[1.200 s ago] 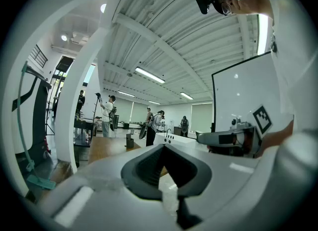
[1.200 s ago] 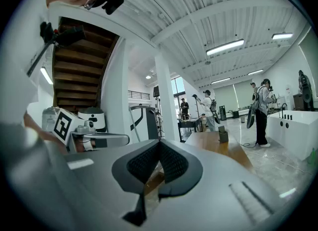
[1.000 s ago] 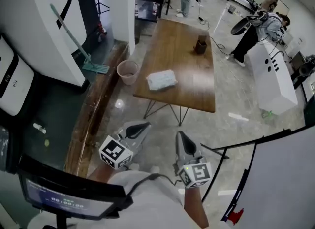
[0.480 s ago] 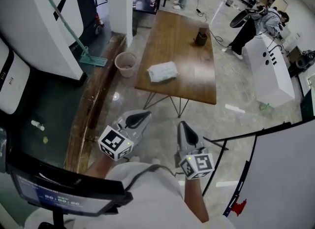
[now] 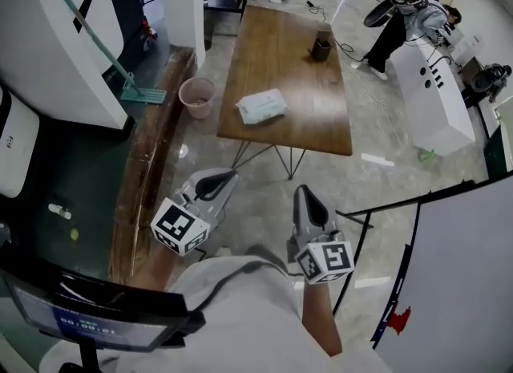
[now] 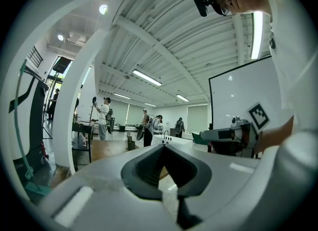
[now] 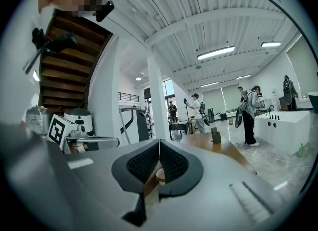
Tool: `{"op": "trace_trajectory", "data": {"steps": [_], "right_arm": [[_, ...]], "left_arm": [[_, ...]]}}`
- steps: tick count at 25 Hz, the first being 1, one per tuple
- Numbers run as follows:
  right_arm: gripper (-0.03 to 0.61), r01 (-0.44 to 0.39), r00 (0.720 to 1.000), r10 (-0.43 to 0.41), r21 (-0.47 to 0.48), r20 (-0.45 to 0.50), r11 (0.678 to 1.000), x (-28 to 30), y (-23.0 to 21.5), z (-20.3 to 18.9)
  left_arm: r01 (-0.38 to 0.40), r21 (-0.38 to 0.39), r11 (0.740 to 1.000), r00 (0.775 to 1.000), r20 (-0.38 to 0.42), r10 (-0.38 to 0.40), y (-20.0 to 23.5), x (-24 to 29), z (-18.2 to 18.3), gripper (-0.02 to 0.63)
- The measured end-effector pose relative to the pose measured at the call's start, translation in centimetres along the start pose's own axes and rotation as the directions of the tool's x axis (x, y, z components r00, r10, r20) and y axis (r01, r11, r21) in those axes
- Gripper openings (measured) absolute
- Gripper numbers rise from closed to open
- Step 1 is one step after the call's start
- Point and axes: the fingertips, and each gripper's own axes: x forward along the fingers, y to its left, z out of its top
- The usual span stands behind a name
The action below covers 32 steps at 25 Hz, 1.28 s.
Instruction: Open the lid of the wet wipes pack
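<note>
Both pairs of jaws are staying pressed together, gripping nothing, while the left gripper [image 5: 218, 180] and right gripper [image 5: 308, 199] are edging toward the desk [image 5: 321, 115]. The wet wipes pack [image 5: 262, 106] is lying at 12 o'clock, well apart from both; I'm judging this as the approach only, with the lid untouched.
</note>
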Motion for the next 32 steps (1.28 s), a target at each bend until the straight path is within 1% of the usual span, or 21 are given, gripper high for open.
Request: {"op": "trace_trajectory", "data": {"steps": [3,7,12,19,23,28,32], "right_arm": [[0.011,0.017,1.000,-0.017,0.007,-0.002,1.000,0.2,-0.4,-0.2],[0.011,0.019,1.000,-0.019,0.013,0.003,1.000,0.7,-1.0,-0.2],[0.011,0.005,1.000,-0.005,0.028,-0.002,1.000,2.6,-2.9,-0.7],[0.011,-0.080,0.997,0.081,0.021,-0.010,0.997,7.7,-6.6,-0.1],[0.011,-0.116,0.993,0.117,0.018,-0.033,0.993,10.7,-9.4,0.5],[0.011,-0.192,0.979,0.192,0.010,-0.064,0.981,14.1,-12.4,1.2],[0.010,-0.252,0.964,0.253,0.016,-0.088,0.967,16.8,-14.6,1.2]], "left_arm": [[0.005,-0.002,1.000,1.000,-0.009,-0.005,0.5,0.1,-0.3,0.006],[0.012,0.002,1.000,1.000,-0.014,-0.012,1.0,1.1,-0.3,0.006],[-0.009,-0.001,1.000,1.000,-0.016,0.009,2.3,2.8,-0.5,0.006],[-0.059,-0.016,0.998,0.998,-0.026,0.059,5.0,7.5,-0.7,0.006],[-0.071,-0.022,0.997,0.997,-0.040,0.070,6.3,10.8,-0.4,0.006],[-0.109,-0.040,0.993,0.993,-0.044,0.108,7.9,14.7,0.3,0.006],[-0.149,-0.032,0.988,0.988,-0.053,0.147,9.1,17.6,0.5,0.006]]}}
